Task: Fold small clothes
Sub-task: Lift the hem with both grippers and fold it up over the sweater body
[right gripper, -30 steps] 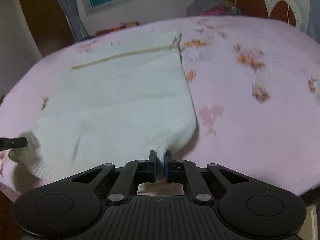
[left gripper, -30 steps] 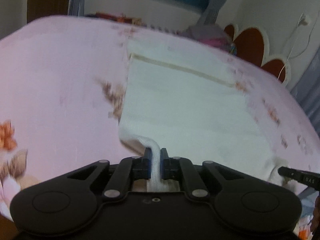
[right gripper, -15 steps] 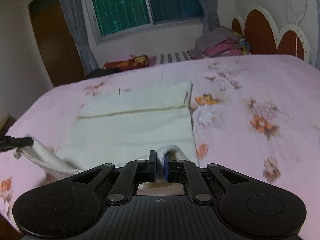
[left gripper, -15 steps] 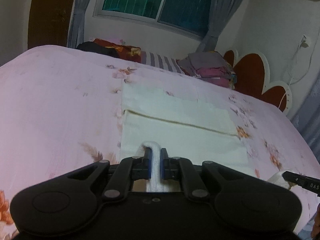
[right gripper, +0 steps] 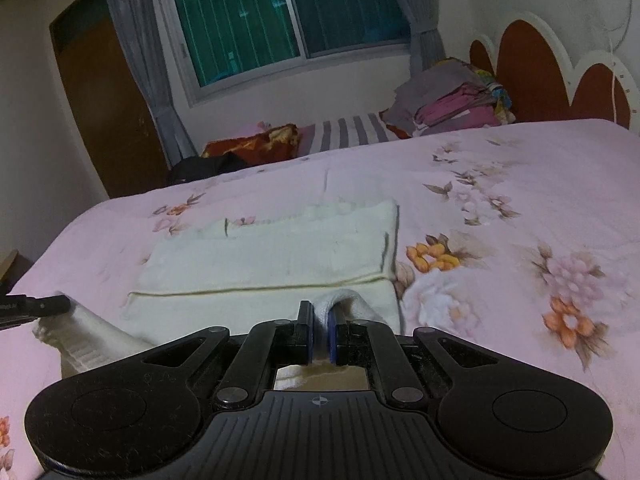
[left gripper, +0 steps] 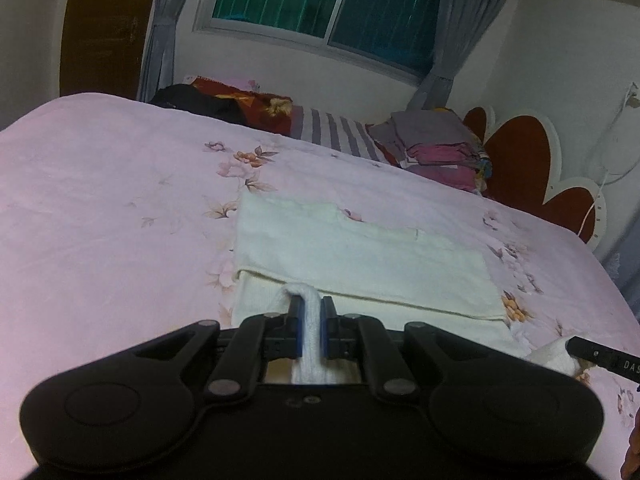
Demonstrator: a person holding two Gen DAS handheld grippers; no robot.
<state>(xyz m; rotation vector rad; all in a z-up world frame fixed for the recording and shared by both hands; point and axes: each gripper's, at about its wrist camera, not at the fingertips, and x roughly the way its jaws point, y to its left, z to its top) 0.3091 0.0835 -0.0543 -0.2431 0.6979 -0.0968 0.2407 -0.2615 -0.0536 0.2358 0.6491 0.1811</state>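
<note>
Bed (left gripper: 100, 200) under a pink floral sheet, spread wide across both views. Far left, beyond its edge: brown door (left gripper: 104, 28), grey curtain (left gripper: 160, 28), window (left gripper: 320, 0) with teal panes. Along the far edge, from left to right: dark bundle (left gripper: 192, 104), red floral cloth (left gripper: 256, 108), striped pillow (left gripper: 332, 132), then a stack of folded clothes (left gripper: 440, 144) in grey and pink, just beside the red scalloped headboard (left gripper: 520, 160). Nothing lying between the claws and the cream knit garment (left gripper: 360, 256) in the middle of the bed, flat on the sheet, a fold line running across it. Near hem lifted at both corners. Left claw (left gripper: 311, 322) clenched on the left corner, white knit pinched between the blue pads and bulging over the top. Right claw (right gripper: 319, 334) clenched on the right corner in the same way. Tip of each claw showing at the edge of the other view, knit bunched against it. No containers in sight.
</note>
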